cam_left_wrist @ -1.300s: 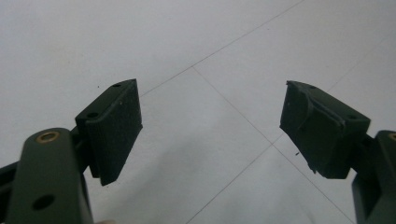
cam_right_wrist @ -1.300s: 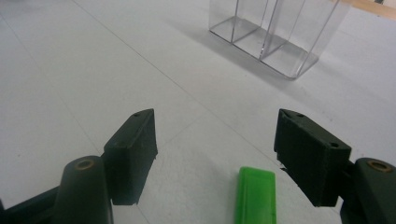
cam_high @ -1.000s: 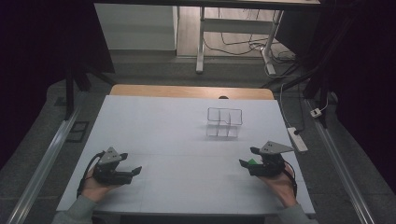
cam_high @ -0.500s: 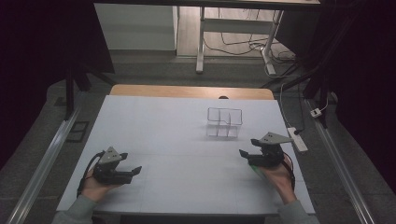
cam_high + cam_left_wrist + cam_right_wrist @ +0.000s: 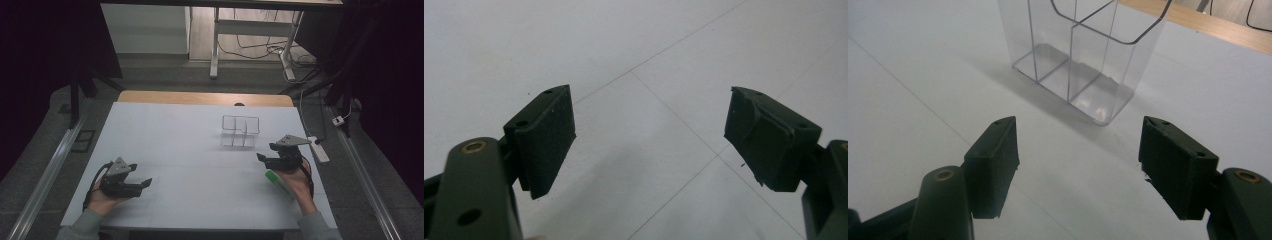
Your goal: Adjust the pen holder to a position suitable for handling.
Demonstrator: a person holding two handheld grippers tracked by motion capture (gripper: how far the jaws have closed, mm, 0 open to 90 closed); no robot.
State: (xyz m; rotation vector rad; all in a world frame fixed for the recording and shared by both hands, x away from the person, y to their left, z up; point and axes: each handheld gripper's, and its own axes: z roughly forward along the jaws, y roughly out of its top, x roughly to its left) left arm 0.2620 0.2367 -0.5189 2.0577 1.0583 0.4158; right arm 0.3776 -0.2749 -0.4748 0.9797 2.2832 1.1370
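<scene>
A clear plastic organizer (image 5: pixel 240 131) with several compartments stands empty on the white table (image 5: pixel 165 130), right of centre. My right gripper (image 5: pixel 261 158) hovers just in front of it, open and holding nothing. In the right gripper view the organizer (image 5: pixel 1083 50) stands a short way beyond the open right gripper (image 5: pixel 1080 125). A green flat object (image 5: pixel 276 180) lies on the table under the person's right hand. My left gripper (image 5: pixel 145 183) rests near the front left, open over bare table. The left gripper view shows the left gripper (image 5: pixel 649 100) with its jaws wide apart and nothing between them.
A white power strip (image 5: pixel 319 150) lies off the table's right edge. A wooden strip (image 5: pixel 205 97) runs along the far edge. Thin seam lines (image 5: pixel 674 115) cross the white surface. Dark floor and metal rails flank both sides.
My right gripper has moved forward toward the organizer, uncovering more of the green object beneath the hand. The left gripper has stayed where it was.
</scene>
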